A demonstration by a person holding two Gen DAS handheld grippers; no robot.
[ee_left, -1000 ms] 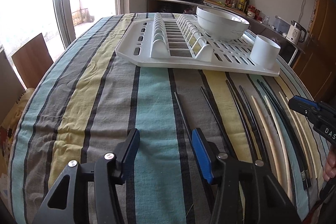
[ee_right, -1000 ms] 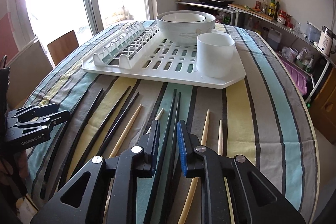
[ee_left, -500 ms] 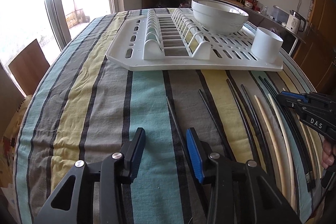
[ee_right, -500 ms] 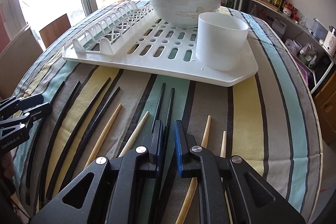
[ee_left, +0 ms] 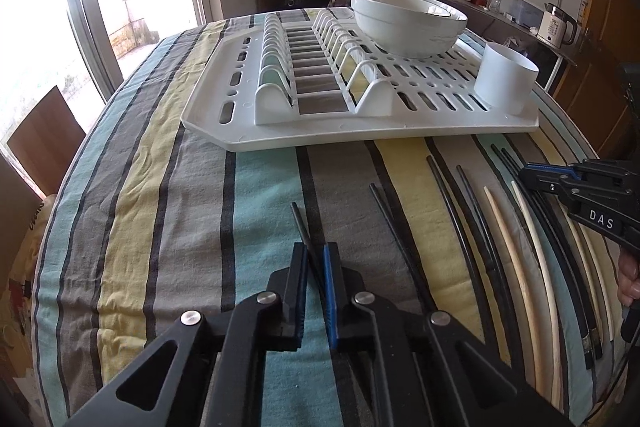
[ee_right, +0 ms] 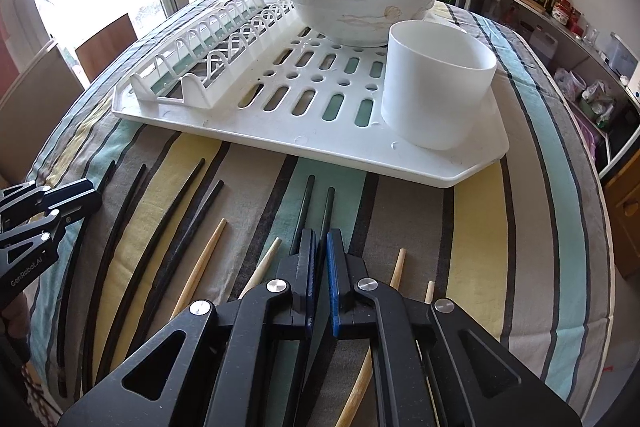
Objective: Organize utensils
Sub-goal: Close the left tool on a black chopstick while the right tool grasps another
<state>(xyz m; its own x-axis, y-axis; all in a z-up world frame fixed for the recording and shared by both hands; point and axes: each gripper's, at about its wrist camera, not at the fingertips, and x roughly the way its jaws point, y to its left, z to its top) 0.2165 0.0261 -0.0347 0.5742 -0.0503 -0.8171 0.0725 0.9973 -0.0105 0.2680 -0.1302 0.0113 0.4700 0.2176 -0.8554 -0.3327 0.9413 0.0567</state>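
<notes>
One black chopstick [ee_left: 301,227], left wrist view: clamped between the pads of the left gripper [ee_left: 316,259], whose jaws have just been closing; lies on the striped cloth [ee_left: 160,187] in front of the white drying rack [ee_left: 224,123]. Bowl [ee_left: 408,27] and white cup [ee_left: 505,79] stand on that rack.

Right wrist view: right gripper [ee_right: 320,247], jaws just drawn nearly together on a black chopstick [ee_right: 326,207] of a pair, in front of the rack [ee_right: 320,147]. Wooden chopsticks [ee_right: 204,259] lie alongside.
</notes>
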